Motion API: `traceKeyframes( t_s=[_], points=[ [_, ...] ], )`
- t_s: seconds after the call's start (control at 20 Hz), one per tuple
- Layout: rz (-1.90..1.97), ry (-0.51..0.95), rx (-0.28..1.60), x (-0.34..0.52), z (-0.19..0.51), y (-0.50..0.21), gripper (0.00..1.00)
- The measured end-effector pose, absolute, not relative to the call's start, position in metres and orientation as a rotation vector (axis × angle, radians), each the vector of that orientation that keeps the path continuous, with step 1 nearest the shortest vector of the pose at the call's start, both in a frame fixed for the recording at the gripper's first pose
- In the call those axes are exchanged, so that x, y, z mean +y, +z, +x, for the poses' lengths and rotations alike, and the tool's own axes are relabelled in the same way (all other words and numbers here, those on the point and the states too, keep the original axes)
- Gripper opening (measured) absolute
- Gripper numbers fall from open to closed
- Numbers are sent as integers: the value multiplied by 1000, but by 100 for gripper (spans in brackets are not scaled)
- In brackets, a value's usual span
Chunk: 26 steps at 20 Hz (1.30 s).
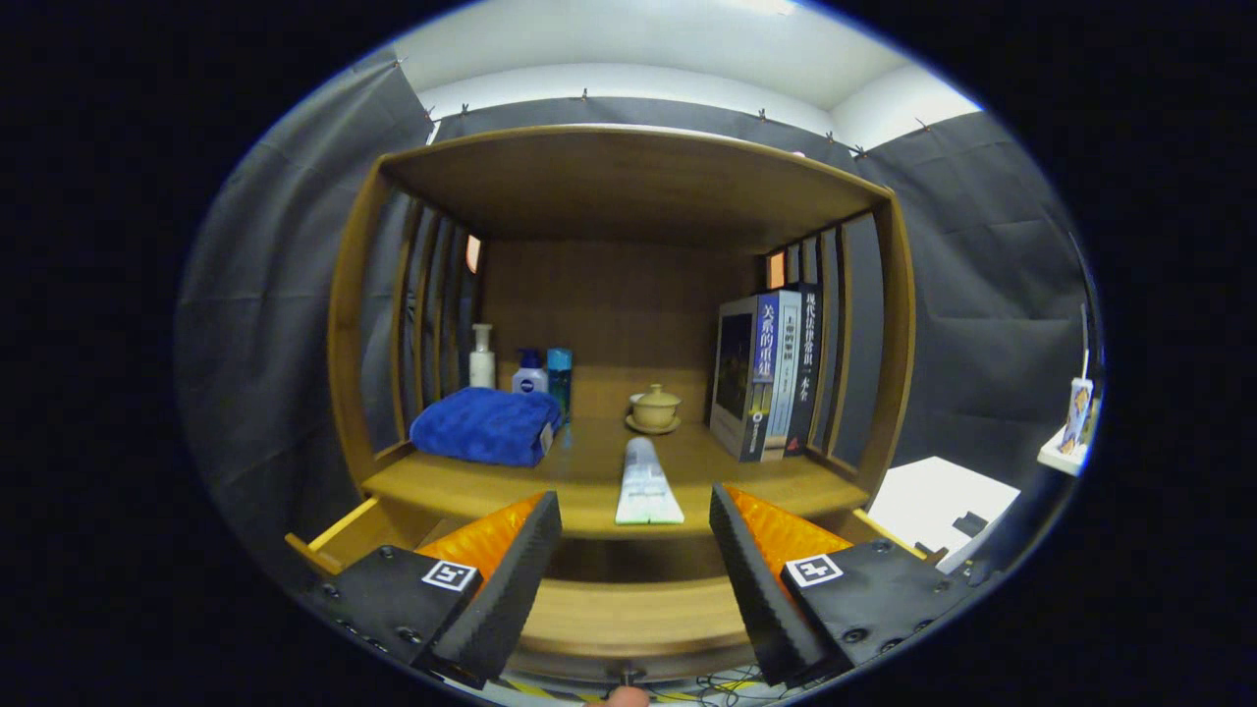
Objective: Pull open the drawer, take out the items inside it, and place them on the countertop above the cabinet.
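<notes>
The gripper (635, 550) hung with fingers spread, holding nothing, above the open drawer (628, 614). A white tube (645, 481) lay on the countertop (471, 481) just beyond them; probably light, soft, best pinched across its middle.

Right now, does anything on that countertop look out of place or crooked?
Mostly tidy. The white tube lies flat with its end poking over the countertop front edge, above the open drawer, just beyond the open fingers. The towel, bottles, teacup and books look in order.
</notes>
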<state>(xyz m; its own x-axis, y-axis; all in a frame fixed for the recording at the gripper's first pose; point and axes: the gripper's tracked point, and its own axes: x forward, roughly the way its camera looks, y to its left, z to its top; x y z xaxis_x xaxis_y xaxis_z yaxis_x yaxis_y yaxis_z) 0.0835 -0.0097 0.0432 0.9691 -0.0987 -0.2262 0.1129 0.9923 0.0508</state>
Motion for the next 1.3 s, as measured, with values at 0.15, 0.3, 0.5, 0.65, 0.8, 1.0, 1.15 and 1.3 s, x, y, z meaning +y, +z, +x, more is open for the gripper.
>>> traceKeyframes(
  t_s=[0.15,0.3,0.5,0.65,0.8,1.0,1.15,1.3],
  points=[
    [116,-50,210,1,61,20,98],
    [106,-31,209,0,38,-6,98],
    [140,-37,144,-6,23,-12,98],
    [145,-67,152,-16,9,-21,97],
    [141,-61,173,-14,5,-37,98],
    [137,-57,189,-10,16,-50,98],
    [144,-87,167,-16,25,-47,98],
    [144,-78,162,-17,31,-50,98]
  ],
)
